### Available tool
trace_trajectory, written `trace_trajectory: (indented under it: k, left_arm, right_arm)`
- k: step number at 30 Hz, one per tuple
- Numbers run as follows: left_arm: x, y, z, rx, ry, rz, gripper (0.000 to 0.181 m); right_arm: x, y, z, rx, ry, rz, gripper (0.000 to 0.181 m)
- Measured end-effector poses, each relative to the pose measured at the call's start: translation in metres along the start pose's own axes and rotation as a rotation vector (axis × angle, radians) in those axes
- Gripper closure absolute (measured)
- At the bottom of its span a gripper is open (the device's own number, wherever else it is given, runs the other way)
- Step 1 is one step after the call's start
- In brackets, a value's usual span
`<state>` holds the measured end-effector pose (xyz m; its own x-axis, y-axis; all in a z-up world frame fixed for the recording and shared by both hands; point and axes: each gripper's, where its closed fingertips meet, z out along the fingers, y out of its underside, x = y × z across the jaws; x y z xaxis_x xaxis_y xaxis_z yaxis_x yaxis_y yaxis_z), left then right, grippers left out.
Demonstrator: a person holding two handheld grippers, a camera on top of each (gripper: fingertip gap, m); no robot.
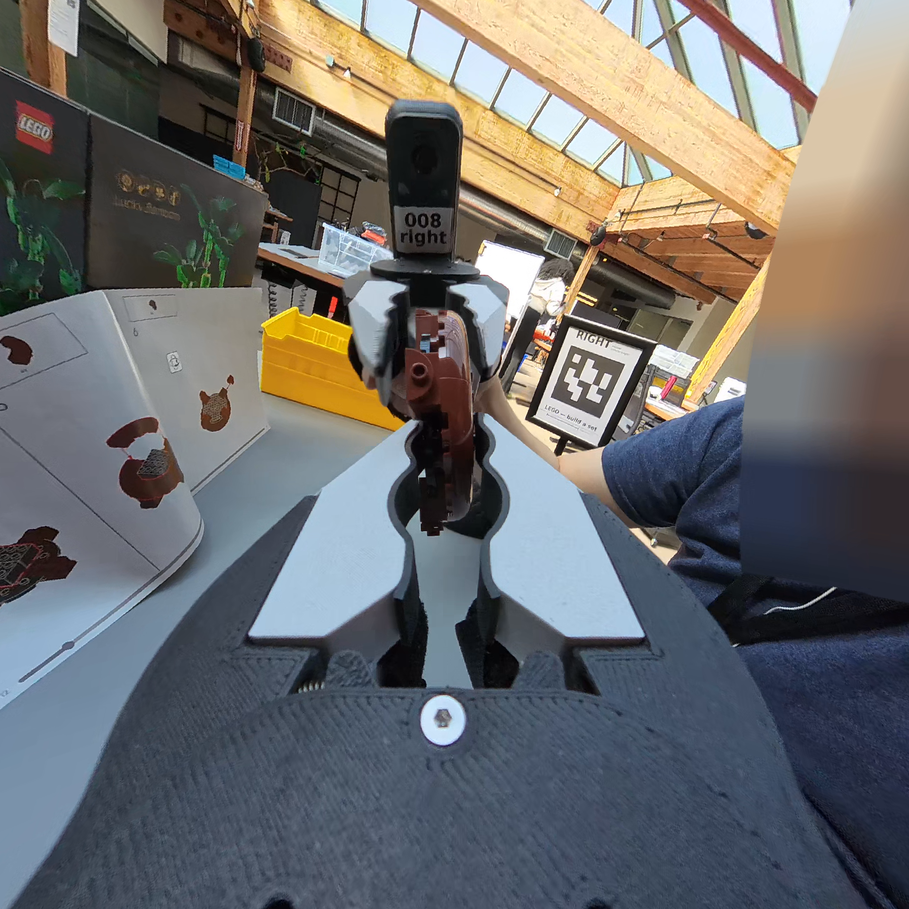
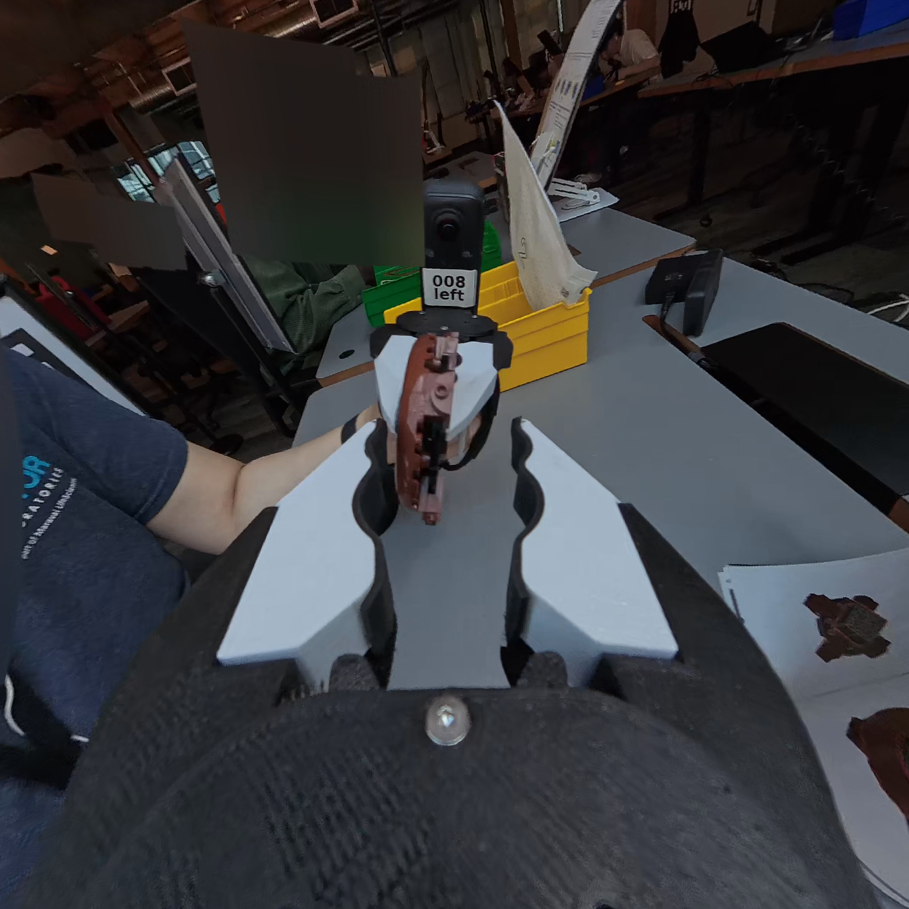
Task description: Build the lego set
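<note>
Your left gripper [image 1: 440, 452] clamps the brown lego piece [image 1: 442, 433] at frame centre; your right gripper [image 2: 445, 442] stands released around it, above the grey table [image 2: 639, 467].

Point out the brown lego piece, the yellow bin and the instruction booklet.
brown lego piece [image 1: 438, 393]: left wrist view, its round stud.
yellow bin [image 2: 546, 329]: right wrist view, its front wall.
instruction booklet [image 1: 98, 492]: left wrist view, open page.

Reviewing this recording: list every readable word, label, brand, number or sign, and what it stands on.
I won't quote writing; these bear it:
White tag, camera in left wrist view.
White tag, camera in right wrist view.
Red logo, dark box.
Framed marker sign.
Instruction booklet, step numbers.
Navy shirt print.
</note>
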<state>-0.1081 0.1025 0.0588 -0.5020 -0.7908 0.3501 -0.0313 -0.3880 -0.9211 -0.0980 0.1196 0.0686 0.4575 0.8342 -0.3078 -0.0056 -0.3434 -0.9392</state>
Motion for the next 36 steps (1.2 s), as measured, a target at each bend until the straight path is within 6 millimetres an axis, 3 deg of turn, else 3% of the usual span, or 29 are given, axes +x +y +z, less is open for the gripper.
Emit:
trace_trajectory:
  k: [2,7,12,16,20,23,28,31,36]
  left_arm:
    - [0.007,-0.014,-0.008,0.091,0.037,0.029,0.165]
    - [0.047,-0.035,-0.028,0.243,0.118,0.333,0.165]
    - [0.077,-0.039,-0.028,0.244,0.061,0.638,0.164]
    - [0.103,-0.042,-0.025,0.211,0.122,0.686,0.165]
    - [0.134,-0.038,-0.017,0.114,0.147,0.852,0.164]
    - [0.154,-0.034,-0.012,0.034,0.139,0.999,0.165]
    - [0.186,-0.030,-0.014,-0.001,0.160,1.173,0.165]
    - [0.198,-0.026,-0.014,-0.032,0.156,1.247,0.165]
    - [0.208,-0.026,-0.016,-0.008,0.184,1.259,0.165]
  right_arm:
    - [0.001,-0.005,0.000,0.005,0.073,-0.100,0.124]
    - [-0.069,-0.036,0.006,0.190,-0.009,-0.431,0.121]
    - [-0.094,-0.042,0.013,0.243,0.108,-0.658,0.137]
    - [-0.122,-0.037,0.018,0.269,0.031,-0.742,0.144]
    - [-0.141,-0.037,0.015,0.303,0.016,-0.860,0.147]
    - [-0.170,-0.033,0.008,0.354,-0.079,-0.949,0.150]
    - [-0.200,-0.029,0.004,0.415,-0.083,-1.112,0.155]
    - [-0.214,-0.022,0.011,0.393,-0.097,-1.156,0.155]
    - [-0.219,-0.022,0.020,0.392,-0.048,-1.172,0.156]
